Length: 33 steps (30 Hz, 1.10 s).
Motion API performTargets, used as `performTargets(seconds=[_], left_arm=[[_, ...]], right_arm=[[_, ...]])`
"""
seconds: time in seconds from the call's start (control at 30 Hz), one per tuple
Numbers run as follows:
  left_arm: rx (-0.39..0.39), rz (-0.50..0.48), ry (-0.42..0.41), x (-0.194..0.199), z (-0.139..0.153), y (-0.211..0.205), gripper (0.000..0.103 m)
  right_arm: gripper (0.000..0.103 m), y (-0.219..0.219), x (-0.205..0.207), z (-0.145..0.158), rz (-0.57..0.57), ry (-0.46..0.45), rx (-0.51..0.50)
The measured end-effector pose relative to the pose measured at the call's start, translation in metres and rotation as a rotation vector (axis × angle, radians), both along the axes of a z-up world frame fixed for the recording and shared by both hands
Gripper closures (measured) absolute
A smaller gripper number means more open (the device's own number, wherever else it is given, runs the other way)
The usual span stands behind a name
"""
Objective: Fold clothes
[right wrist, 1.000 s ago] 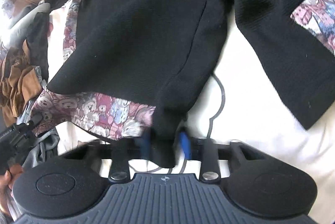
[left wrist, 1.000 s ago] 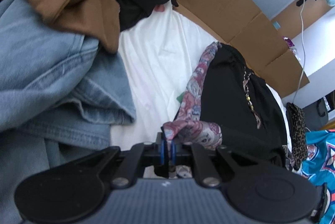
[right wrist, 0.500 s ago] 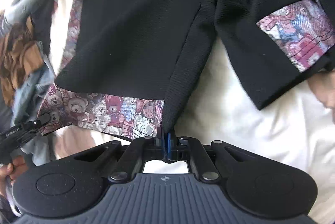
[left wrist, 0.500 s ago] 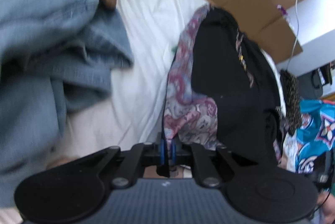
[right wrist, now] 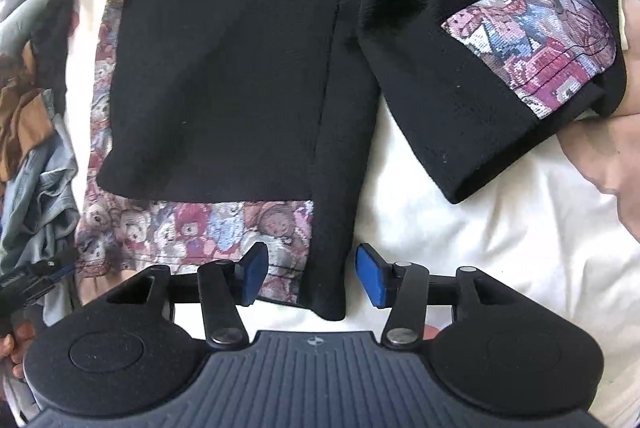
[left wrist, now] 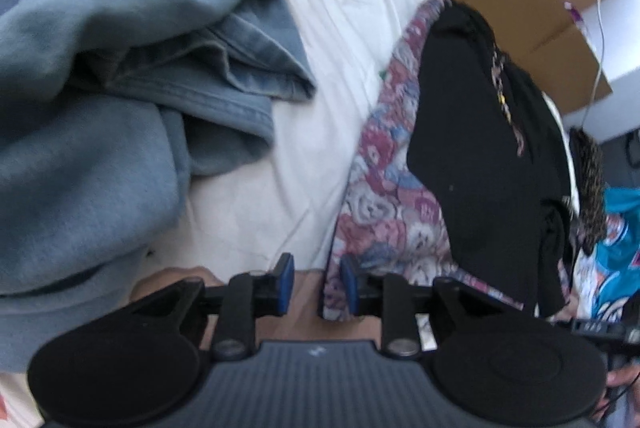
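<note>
Both claws stand spread and empty, the left gripper (left wrist: 316, 284) beside the patterned hem and the right gripper (right wrist: 312, 274) straddling the black side edge of the black shirt (right wrist: 224, 68) lying flat on the white sheet (right wrist: 500, 228), so spreading looks finished and the next move calls for gripping a sleeve (right wrist: 480, 100) or side to fold inward.

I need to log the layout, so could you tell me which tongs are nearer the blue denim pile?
Left. The left tongs sit open just beside the blue denim pile. The right tongs are open at the black shirt's hem, which separates them from the denim.
</note>
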<state>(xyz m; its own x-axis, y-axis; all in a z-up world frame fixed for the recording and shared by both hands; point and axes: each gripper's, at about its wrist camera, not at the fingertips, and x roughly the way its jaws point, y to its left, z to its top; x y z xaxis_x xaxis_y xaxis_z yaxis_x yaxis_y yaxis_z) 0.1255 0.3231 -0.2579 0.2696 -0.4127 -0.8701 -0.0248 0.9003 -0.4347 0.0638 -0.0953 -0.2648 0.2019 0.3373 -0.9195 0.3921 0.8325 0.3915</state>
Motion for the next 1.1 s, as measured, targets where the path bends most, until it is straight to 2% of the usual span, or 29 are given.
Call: performTargets(seconds=[0.13, 0.17, 0.23, 0.27, 0.4, 0.57, 0.73, 0.8, 0.83, 0.87, 0.9, 0.93, 1.1], left_arm=[[-0.033, 0.012, 0.015, 0.005, -0.010, -0.009, 0.077], [-0.037, 0.015, 0.024, 0.005, -0.014, -0.010, 0.077], [-0.046, 0.020, 0.042, 0.004, -0.021, -0.013, 0.077], [-0.053, 0.029, 0.050, 0.004, -0.023, -0.014, 0.077], [-0.062, 0.024, 0.050, 0.002, -0.026, -0.017, 0.077], [-0.059, 0.008, 0.062, 0.000, -0.036, -0.023, 0.077], [-0.062, 0.026, 0.071, -0.005, -0.042, -0.017, 0.077], [-0.077, 0.033, 0.065, -0.005, -0.040, -0.014, 0.077], [-0.083, 0.038, 0.062, -0.005, -0.039, -0.012, 0.077], [-0.088, 0.043, 0.059, -0.005, -0.039, -0.011, 0.077], [-0.093, 0.048, 0.056, -0.005, -0.038, -0.009, 0.077], [-0.099, 0.053, 0.053, -0.005, -0.038, -0.008, 0.077], [-0.104, 0.049, 0.080, -0.006, -0.053, -0.016, 0.077]], right_arm=[[0.050, 0.001, 0.001, -0.009, -0.015, 0.002, -0.001], [0.067, 0.002, 0.001, -0.011, -0.019, 0.006, -0.004], [0.096, 0.004, 0.003, -0.015, -0.017, 0.029, -0.023], [0.102, 0.003, 0.002, -0.014, -0.005, 0.035, -0.031], [0.102, -0.002, 0.001, -0.010, 0.059, 0.041, -0.081], [0.103, -0.010, 0.000, -0.010, 0.076, 0.061, -0.125], [0.103, -0.014, -0.001, -0.008, 0.076, 0.047, -0.103], [0.098, -0.018, -0.002, -0.006, 0.053, 0.038, -0.080], [0.080, -0.020, -0.003, -0.005, 0.039, 0.033, -0.066], [0.053, -0.023, -0.004, -0.004, 0.014, 0.024, -0.048], [0.046, -0.027, -0.005, -0.004, -0.011, 0.008, -0.032], [0.043, -0.029, -0.005, -0.003, -0.026, -0.005, -0.025], [0.043, -0.019, -0.002, -0.017, -0.022, 0.006, -0.037]])
